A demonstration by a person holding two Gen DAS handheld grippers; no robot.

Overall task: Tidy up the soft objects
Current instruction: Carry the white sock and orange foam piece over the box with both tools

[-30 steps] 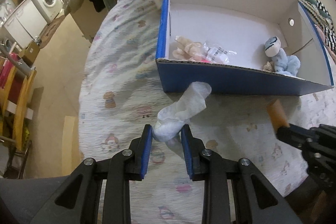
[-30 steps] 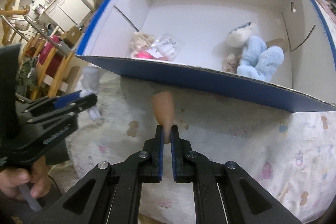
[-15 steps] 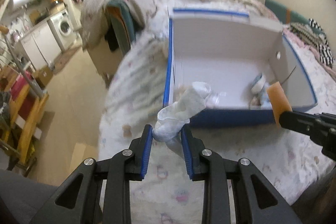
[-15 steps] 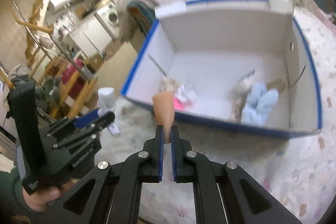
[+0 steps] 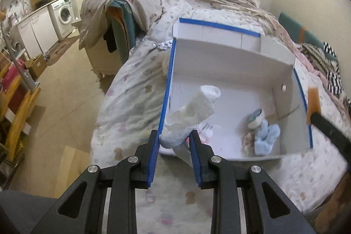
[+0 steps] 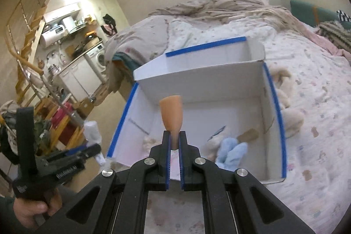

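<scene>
Sock [image 5: 188,115] pinched between left fingers [image 5: 153,150]; right fingers [image 6: 167,146] pinching orange piece [image 6: 171,115].

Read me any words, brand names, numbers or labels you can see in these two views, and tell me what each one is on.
White lettering on the side of the left gripper, seen in the right wrist view: too blurred to read.
Small white label low on that gripper's handle: too blurred to read.
Printed packet in the cardboard box, behind the white sock: print too small to read.
Nothing else legible.
</scene>
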